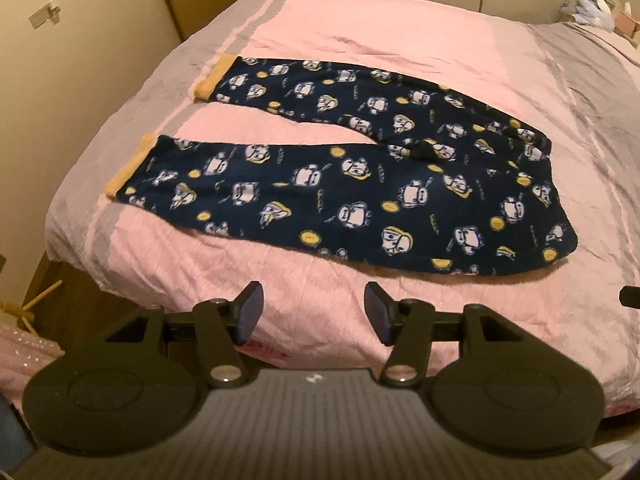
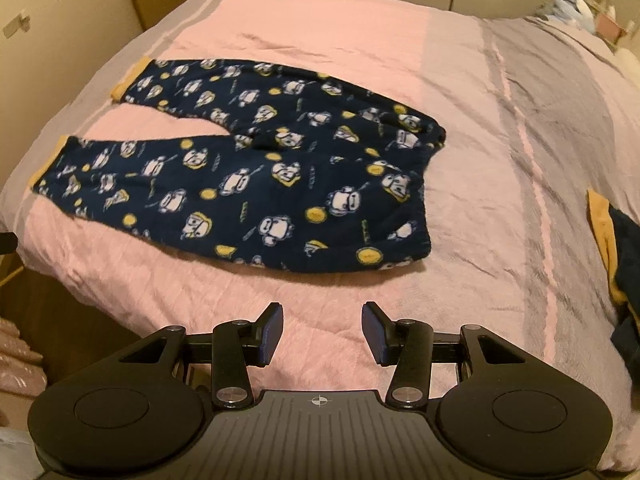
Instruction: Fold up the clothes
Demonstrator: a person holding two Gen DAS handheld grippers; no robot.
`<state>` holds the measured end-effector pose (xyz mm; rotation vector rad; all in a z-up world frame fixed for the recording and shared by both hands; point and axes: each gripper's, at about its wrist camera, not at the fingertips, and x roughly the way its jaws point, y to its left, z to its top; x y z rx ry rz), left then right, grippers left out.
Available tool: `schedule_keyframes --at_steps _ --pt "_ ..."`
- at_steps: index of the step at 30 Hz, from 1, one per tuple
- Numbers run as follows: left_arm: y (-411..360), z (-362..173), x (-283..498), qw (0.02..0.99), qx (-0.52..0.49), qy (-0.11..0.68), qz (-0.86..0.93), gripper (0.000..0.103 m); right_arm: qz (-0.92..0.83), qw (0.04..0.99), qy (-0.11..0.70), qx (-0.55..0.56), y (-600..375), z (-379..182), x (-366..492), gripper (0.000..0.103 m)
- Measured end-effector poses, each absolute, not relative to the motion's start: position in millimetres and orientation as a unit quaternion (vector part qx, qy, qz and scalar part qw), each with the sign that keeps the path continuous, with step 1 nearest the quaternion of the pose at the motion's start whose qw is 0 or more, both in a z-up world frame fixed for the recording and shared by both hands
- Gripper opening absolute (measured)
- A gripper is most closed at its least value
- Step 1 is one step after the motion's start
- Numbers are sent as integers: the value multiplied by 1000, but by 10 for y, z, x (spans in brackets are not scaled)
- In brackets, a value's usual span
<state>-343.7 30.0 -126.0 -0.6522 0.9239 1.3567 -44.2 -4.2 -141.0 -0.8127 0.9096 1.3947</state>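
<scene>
The folding looks as if it has not begun: the navy cartoon-print pajama pants (image 1: 360, 176) lie spread flat and unfolded on the pink bedspread (image 1: 340, 40) of the bed, both legs open in a V, with no layer doubled over another as far as either view shows. The long axis of the pants runs across the bed from side to side; the waistband (image 1: 560, 208) points to the right in both views and the 2 yellow cuffs, the near cuff (image 1: 132, 164) and the far cuff (image 1: 216, 76), point to the left, close to the bed's left edge. The near leg lies roughly parallel to the bed's front edge, the far leg angles away from it. The left hand-held gripper (image 1: 314, 312) hovers over bare bedspread just in front of the near leg, its jaws apart and holding nothing. The right hand-held gripper (image 2: 322, 330) hangs likewise short of the waist end, jaws apart and empty. A second dark garment with yellow trim (image 2: 616, 248) lies at the right edge of the bed, so at least 2 pieces appear left to fold. Bringing 1 leg onto the other seems the likely first fold.
</scene>
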Motion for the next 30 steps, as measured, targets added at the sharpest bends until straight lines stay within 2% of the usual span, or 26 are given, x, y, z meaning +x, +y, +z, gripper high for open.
schedule_keyframes --at_steps 11,30 --pt "179 -1251 -3509 625 -294 394 607 53 624 590 358 -367 -60 -1371 -558 48" --pt "82 -1209 -3616 603 -299 381 634 53 642 571 358 -365 54 -1393 -607 48"
